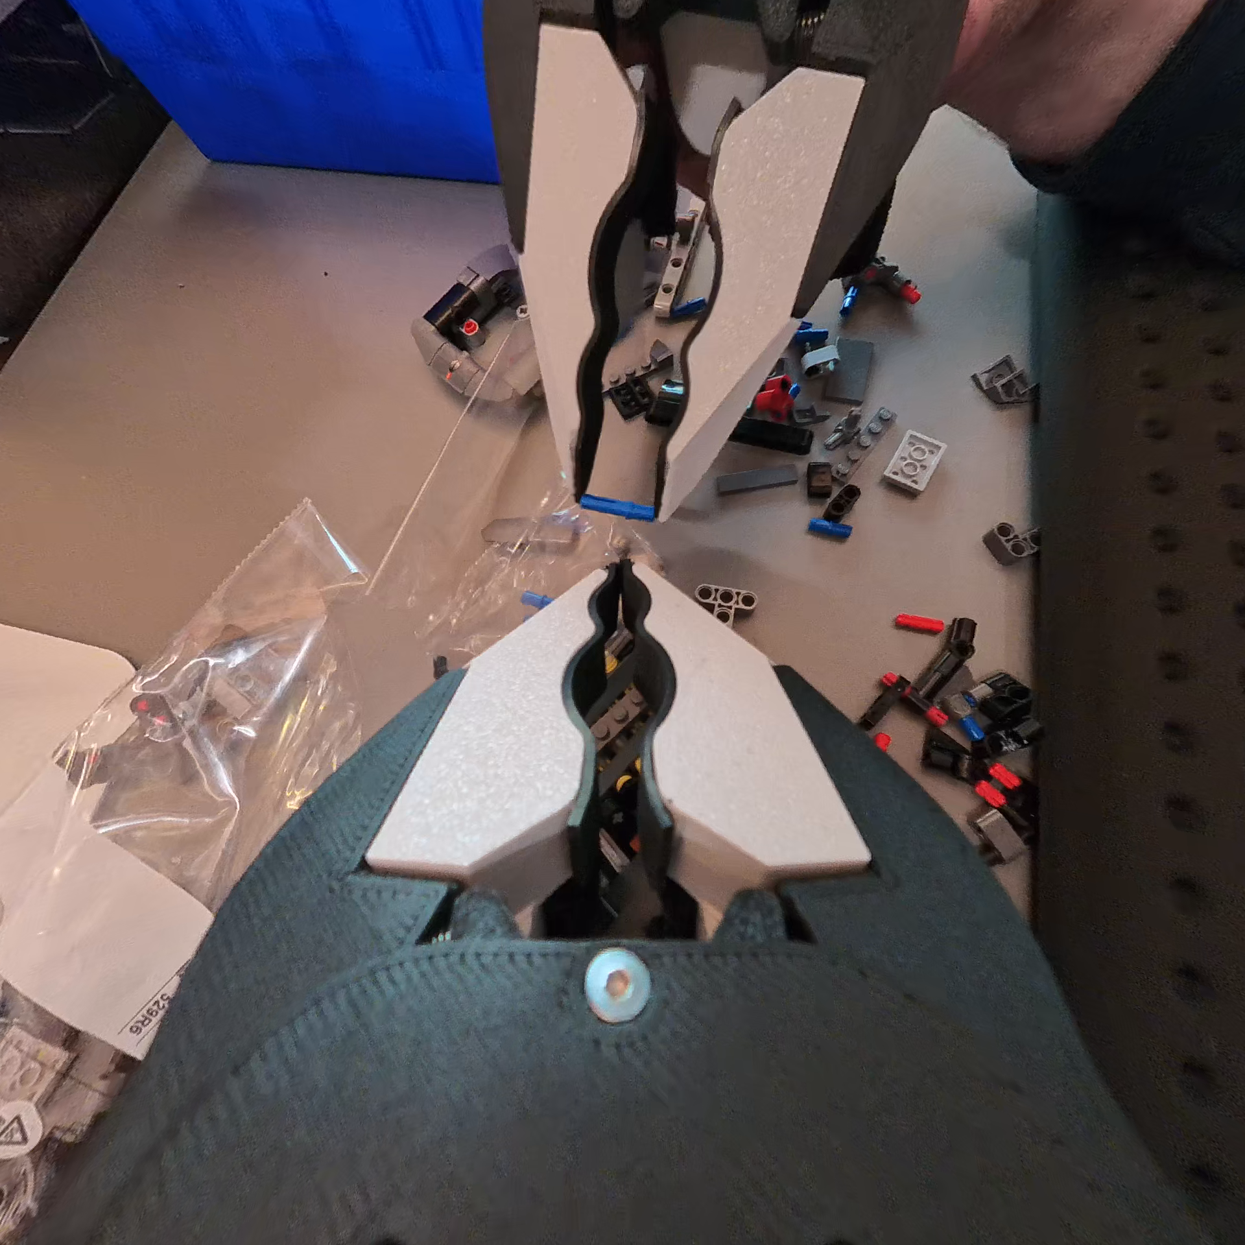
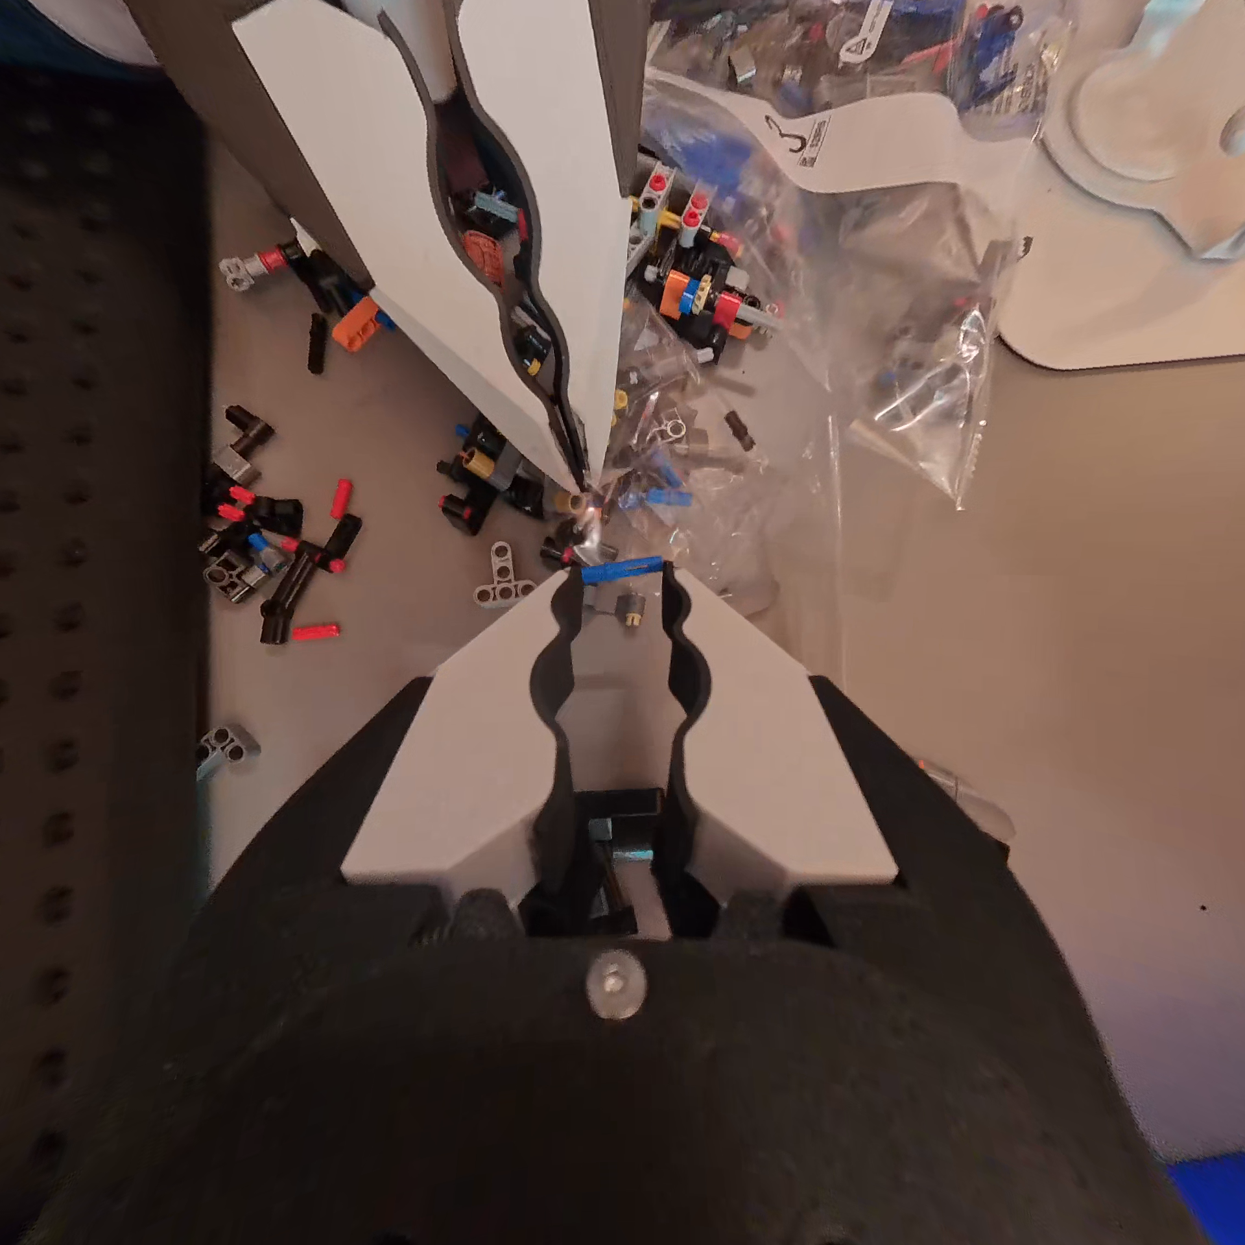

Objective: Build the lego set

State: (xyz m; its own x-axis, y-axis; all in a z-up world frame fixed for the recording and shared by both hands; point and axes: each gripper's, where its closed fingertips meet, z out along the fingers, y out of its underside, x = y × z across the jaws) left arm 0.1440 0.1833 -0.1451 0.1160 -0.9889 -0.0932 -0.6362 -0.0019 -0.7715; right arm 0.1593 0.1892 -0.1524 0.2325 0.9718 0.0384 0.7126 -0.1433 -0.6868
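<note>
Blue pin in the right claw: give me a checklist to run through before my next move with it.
1. Blue pin gripped by the right claw: ok, shut on it.
2. Depth of hold: not ok, the pin sits crosswise at the very tips.
3. Left claw shut: ok.
4. Left claw pinching the clear bag: cannot tell.
5. Gap between the two claws: ok, tips close but apart.
6. Part ready to take the pin: not ok, the partly built assembly lies on the table, unheld.
</note>
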